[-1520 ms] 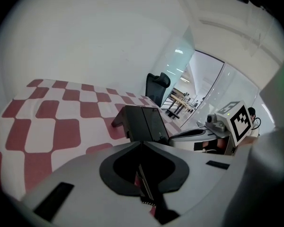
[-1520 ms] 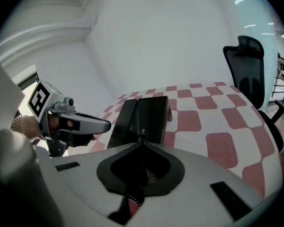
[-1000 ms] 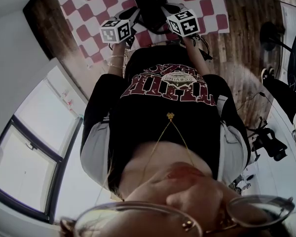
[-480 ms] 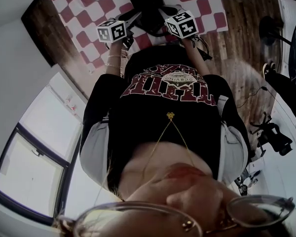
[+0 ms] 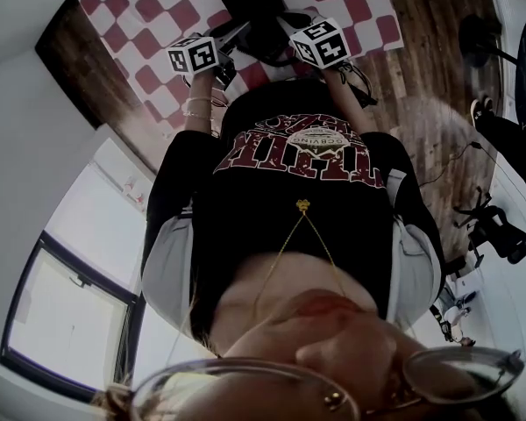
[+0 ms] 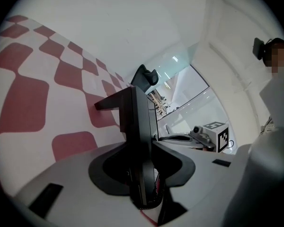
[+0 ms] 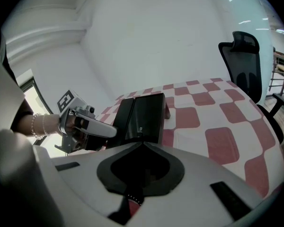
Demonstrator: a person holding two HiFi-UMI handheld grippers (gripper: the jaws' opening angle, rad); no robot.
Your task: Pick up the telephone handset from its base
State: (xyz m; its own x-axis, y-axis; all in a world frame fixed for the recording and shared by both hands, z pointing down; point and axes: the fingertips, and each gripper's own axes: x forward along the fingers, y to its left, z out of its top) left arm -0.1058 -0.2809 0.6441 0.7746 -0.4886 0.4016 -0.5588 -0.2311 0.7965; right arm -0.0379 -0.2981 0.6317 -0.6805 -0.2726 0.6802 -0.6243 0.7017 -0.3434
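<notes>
Upper centre of the head view: a checked cloth (image 5: 149, 24) is shown, bearing a black base (image 5: 261, 3). In the right gripper view the handset (image 7: 119, 119) is seen lying along the base's left edge. The handset is judged to be rigid, light, smooth plastic. A hold across its narrow mid-section is favoured, as glossy faces may slip and the light base may be dragged along. The left gripper (image 6: 143, 150) is shown clamped on this slab, which is seen edge-on between its jaws. Whether the handset has been raised clear cannot be told. A chair (image 7: 246, 65) is placed well apart, at upper right. The right gripper (image 7: 142, 144) is held near the base with its jaws pressed together on nothing. No obstacle to a lift is shown.
</notes>
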